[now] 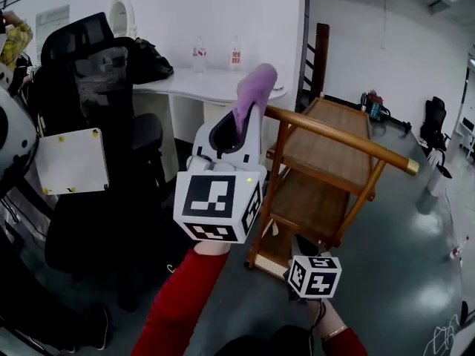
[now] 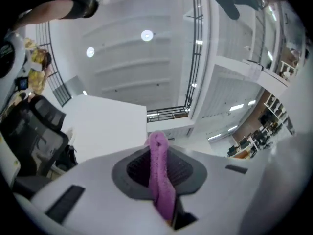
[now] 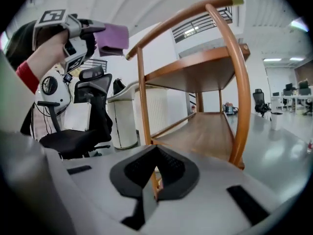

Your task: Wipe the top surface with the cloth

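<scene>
Purple cloth (image 1: 256,80) pinched in your left tongs (image 2: 157,155), poised above top shelf (image 1: 338,136); right tongs (image 3: 155,177) clamp cart leg (image 3: 141,97), likely steadying.

So a wooden shelf rack (image 1: 326,162) is parked right of an office chair (image 1: 96,124), with a table (image 1: 215,87) and two bottles (image 1: 199,54) on it behind both. The cloth (image 1: 252,91) is held up in the left gripper (image 1: 239,124) beside the top rail, and the near leg is clamped by the right gripper (image 3: 155,182).

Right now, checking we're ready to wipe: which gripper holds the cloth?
The left gripper, raised, shut on the purple cloth; the right gripper clamps the rack's leg instead.
</scene>
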`<state>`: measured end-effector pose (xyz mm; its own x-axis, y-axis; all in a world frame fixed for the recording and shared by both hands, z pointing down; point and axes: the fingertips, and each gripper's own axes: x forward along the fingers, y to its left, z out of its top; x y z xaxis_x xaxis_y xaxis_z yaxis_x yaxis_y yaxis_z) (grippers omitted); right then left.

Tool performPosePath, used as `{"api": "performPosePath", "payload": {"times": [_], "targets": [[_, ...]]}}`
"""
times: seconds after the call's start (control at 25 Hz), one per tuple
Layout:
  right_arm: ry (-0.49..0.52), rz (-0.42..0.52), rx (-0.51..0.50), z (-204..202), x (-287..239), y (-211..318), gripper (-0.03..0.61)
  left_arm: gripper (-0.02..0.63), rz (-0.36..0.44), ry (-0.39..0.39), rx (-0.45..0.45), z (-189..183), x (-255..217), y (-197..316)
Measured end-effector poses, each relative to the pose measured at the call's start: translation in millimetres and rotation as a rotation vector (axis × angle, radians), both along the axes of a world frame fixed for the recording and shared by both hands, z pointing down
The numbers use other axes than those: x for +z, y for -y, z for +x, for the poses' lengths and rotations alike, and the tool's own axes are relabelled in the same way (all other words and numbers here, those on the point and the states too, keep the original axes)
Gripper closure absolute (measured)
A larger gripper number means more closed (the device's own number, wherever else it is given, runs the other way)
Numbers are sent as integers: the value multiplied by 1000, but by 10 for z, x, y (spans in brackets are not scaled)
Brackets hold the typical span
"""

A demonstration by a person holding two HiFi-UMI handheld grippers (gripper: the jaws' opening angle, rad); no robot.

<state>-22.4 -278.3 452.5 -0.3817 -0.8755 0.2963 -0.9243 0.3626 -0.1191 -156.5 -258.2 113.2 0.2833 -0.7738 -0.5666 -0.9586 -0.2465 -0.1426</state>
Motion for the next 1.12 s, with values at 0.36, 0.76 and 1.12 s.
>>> {"api": "performPosePath", "payload": {"times": [0.36,0.76,1.12], "targets": [[-12,44,-3,16,-94,-171,574,561,-180,101,16,350,672,434],[-42,-43,8,183,499,108,574,561,-537,187,94,473,3076,989],[-54,-279,20,207,1482,-35,574,561,-949,171,131,433,5090,905]]}}
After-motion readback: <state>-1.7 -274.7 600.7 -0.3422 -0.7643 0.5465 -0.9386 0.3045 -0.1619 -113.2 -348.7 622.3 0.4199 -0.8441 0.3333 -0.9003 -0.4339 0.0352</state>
